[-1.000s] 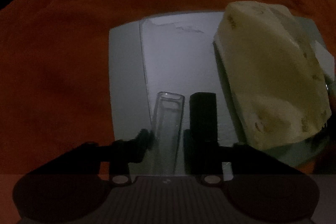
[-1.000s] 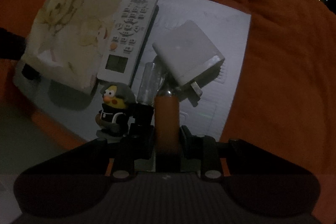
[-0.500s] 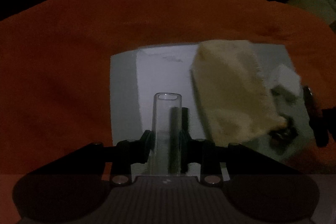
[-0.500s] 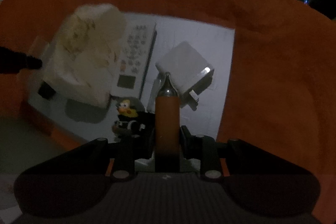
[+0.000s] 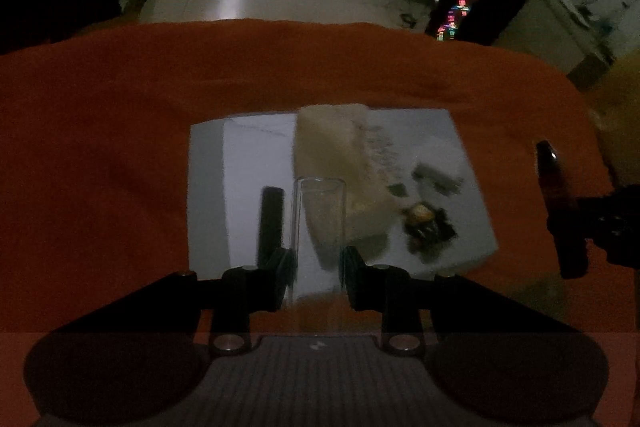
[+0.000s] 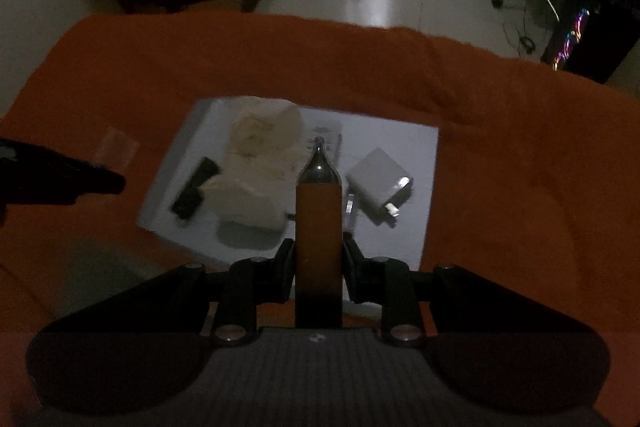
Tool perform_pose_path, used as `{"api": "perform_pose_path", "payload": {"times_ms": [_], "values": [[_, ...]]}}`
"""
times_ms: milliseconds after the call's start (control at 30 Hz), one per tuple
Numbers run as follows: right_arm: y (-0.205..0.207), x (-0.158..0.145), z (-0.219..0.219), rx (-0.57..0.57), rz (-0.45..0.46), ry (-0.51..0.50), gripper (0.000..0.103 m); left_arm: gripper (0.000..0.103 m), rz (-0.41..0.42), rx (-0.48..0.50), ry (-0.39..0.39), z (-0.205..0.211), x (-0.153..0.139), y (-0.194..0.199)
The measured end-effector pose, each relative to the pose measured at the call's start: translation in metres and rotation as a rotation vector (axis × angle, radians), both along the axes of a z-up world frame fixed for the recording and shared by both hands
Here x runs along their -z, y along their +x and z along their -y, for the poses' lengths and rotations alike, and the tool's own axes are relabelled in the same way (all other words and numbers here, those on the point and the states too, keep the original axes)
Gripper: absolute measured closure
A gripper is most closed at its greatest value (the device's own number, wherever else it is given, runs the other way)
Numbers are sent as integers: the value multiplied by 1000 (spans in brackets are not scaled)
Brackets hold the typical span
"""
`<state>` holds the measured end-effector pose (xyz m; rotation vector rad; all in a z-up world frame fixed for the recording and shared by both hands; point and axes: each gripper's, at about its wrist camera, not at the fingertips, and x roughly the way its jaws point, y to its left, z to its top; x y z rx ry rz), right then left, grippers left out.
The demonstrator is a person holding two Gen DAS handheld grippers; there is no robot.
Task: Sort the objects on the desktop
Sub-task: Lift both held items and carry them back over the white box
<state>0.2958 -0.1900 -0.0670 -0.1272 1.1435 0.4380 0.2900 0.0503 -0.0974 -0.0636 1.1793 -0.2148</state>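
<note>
Lighting is really dim here, so small stuff on the white board [image 5: 208, 187] is mush. From my left cam the little figure [image 5: 420, 217] is just a dark blur with a yellow spot, and the remote [image 5: 380, 147] is mostly hidden behind the tissue pack [image 5: 336, 155]. My right cam can't see the figure at all; my own pen [image 6: 319, 219] blocks that spot, and only the far end of the remote [image 6: 326, 135] pokes out past its tip.

My left gripper [image 5: 318, 263] has its fingers pinched on a clear cap [image 5: 319, 227], held up over the near edge of the board. It's see-through, so its near end kind of vanishes into the orange cloth [image 5: 100, 147]. My right gripper [image 6: 319, 261] is clamped on the orange pen, pointing away from me, with the silver tip over the middle of the board.

Things only one view gives me: the right cam shows the white charger [image 6: 378, 183] clearly on the right side of the board, prongs toward me, while the left cam only has a grey smear there. The black bar [image 5: 271, 223] shows in both, left of the pack, blurry on the right cam [image 6: 196, 189]. The left cam catches the pen [image 5: 558, 203] out at far right, cut off by the dark gripper; the right cam sees a faint cap [image 6: 116, 147] at the left over the cloth.
</note>
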Motion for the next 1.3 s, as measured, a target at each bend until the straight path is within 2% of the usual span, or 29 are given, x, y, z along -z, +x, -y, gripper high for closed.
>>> {"api": "perform_pose_path", "payload": {"times_ms": [200, 300, 467, 900, 1100, 1300], "values": [[-48, -23, -9, -15, -22, 63, 76, 78, 6, 22, 2, 20, -2, -49], [-66, -19, -12, 0, -75, 101, 76, 78, 3, -4, -14, 25, 2, -70], [-88, -6, -16, 33, -111, 99, 76, 78, 16, -34, 1, 38, 10, -97], [-113, 55, -18, 48, -224, 17, 76, 78, 2, 29, 70, 79, 52, -127], [-111, 77, -13, 71, -260, 0, 76, 78, -31, 44, 93, 86, 82, -124], [-111, 99, -14, 83, -256, -31, 76, 78, -47, 19, 112, 80, 100, -112]]}}
